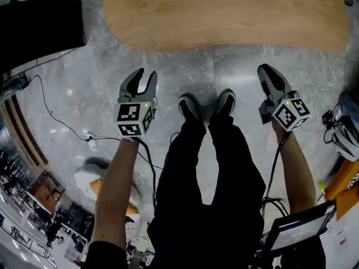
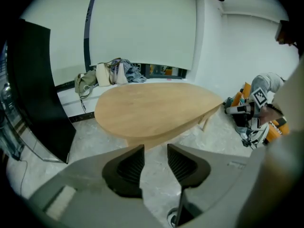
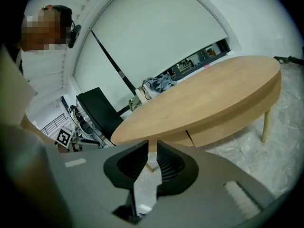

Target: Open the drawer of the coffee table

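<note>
Coffee table (image 1: 224, 15): far edge off-frame

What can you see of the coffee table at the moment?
The coffee table has an oval, light wood-look top, bare and level, over a matching apron. A seam in the apron bounds what looks like the drawer front, which sits flush and shut; no handle shows. Slim pale legs stand on the grey stone-look floor. Nothing else touches it.
</note>
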`<state>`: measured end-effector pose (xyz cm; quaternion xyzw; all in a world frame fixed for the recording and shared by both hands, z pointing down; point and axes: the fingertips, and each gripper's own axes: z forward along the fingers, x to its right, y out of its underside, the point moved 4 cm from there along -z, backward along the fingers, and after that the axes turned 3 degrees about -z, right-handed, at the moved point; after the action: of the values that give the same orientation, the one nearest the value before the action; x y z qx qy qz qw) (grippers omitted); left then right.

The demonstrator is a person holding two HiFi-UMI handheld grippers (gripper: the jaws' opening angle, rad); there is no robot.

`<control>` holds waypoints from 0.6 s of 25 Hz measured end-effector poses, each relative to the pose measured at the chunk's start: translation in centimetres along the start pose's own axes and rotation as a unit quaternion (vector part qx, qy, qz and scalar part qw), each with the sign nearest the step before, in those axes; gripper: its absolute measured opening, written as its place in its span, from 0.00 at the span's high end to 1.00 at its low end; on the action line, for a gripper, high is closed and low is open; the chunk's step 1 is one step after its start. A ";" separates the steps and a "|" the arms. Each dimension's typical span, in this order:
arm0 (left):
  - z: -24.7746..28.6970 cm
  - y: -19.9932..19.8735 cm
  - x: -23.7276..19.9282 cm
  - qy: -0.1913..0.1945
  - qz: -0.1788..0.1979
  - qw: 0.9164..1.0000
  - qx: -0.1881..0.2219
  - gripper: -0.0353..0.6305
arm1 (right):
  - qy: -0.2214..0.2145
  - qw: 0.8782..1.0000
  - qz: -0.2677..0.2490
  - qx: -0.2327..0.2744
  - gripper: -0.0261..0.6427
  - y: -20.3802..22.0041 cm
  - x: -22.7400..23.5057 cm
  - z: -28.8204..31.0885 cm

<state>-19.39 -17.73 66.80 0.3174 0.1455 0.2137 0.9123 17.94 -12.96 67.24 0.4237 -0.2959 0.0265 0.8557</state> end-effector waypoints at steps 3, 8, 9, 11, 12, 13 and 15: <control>2.7 2.1 -0.5 0.009 0.000 1.000 0.001 0.70 | -0.010 1.000 0.014 0.005 0.87 2.0 1.4 1.8; 6.3 4.4 -1.8 0.022 0.012 0.999 0.020 0.67 | -0.037 0.999 0.021 0.013 0.78 5.9 3.8 5.7; 7.1 4.8 -2.3 0.020 0.015 0.999 0.022 0.66 | -0.043 0.999 0.025 0.011 0.75 6.8 4.3 6.7; 8.7 5.5 -3.1 0.010 0.019 1.000 0.022 0.66 | -0.053 0.998 0.033 0.004 0.70 8.2 5.5 8.6; 9.4 5.8 -3.4 0.003 0.019 1.000 0.022 0.65 | -0.056 0.998 0.037 0.001 0.67 8.8 6.2 9.3; 10.0 6.0 -3.8 -0.007 0.019 1.000 0.023 0.63 | -0.058 0.997 0.043 0.002 0.65 9.2 6.8 10.0; 10.9 5.8 -4.4 -0.029 0.024 0.999 0.032 0.55 | -0.063 0.996 0.053 0.015 0.62 9.3 7.7 11.0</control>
<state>-20.55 -21.38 79.29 0.3560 0.1181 0.2214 0.9002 16.16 -16.75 83.09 0.4215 -0.3711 0.0490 0.8260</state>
